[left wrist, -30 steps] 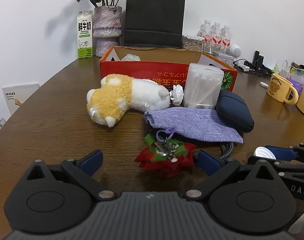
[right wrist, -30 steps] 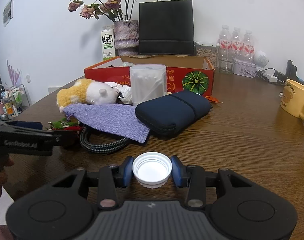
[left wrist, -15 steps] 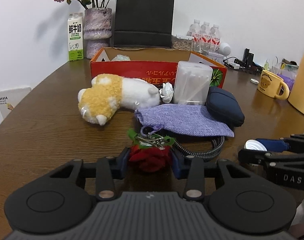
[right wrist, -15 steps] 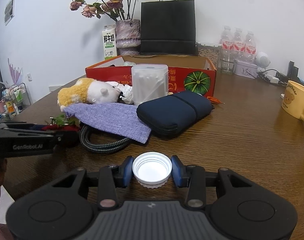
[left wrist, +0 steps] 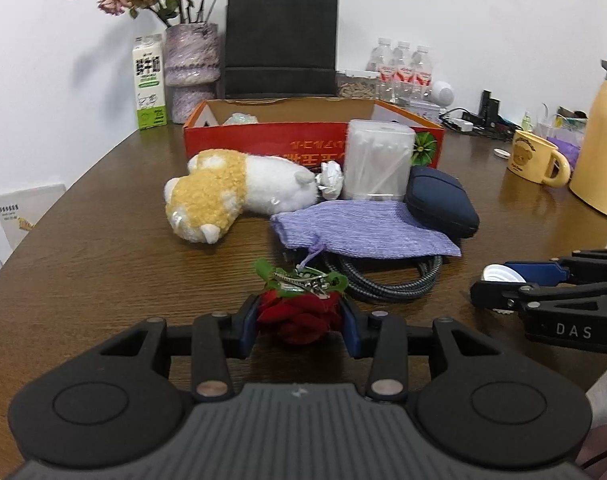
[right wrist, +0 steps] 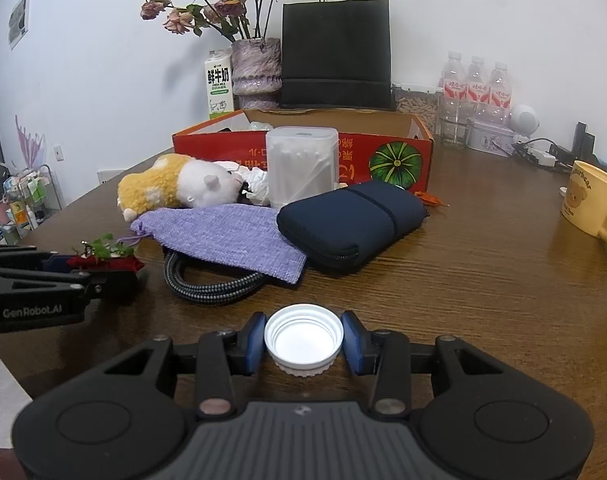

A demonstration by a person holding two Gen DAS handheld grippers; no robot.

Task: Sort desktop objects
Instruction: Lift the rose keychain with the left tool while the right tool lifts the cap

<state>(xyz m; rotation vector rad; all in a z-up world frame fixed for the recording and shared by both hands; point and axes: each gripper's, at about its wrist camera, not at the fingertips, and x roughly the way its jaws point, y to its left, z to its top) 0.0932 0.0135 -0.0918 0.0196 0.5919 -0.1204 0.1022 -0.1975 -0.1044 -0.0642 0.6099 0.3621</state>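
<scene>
Left wrist view: left gripper (left wrist: pixel 299 322) clamps red flower (left wrist: pixel 299 318); right gripper (right wrist: pixel 302 338) clamps white cap (right wrist: pixel 302 338); box (left wrist: pixel 263 140) at twelve o'clock nearly unfilled, most items unsorted.

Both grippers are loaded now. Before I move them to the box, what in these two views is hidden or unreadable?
- Red box interior: both views, the near wall hides all but a pale item at the rim.
- Braided cable: both views, its ends run under the purple pouch.
- Keyring metal on the red rose: left wrist view, blurred.
- Yellow flask: left wrist view, cut by the edge.
</scene>
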